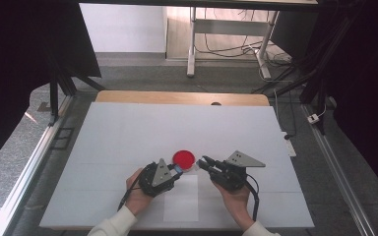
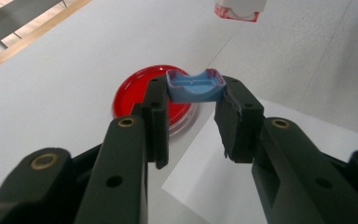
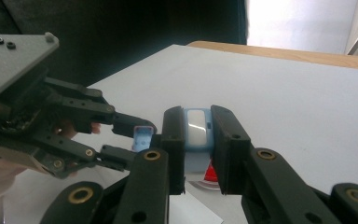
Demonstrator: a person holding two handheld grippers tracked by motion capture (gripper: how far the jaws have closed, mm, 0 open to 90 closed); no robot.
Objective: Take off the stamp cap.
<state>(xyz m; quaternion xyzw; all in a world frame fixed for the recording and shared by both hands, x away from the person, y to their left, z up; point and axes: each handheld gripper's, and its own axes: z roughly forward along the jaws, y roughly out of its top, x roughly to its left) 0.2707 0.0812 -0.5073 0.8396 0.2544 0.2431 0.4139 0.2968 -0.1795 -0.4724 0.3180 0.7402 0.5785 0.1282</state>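
Left gripper (image 1: 176, 169): my fingers pinch a small blue cap (image 2: 195, 86) above the red dish (image 1: 183, 158) | right gripper (image 1: 203, 162): fingers clamp a pale blue-topped vial (image 3: 197, 128), level, facing left | both mid-bench (image 1: 128, 132), tips near.

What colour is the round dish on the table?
Red; the round dish shows best in the left gripper view.
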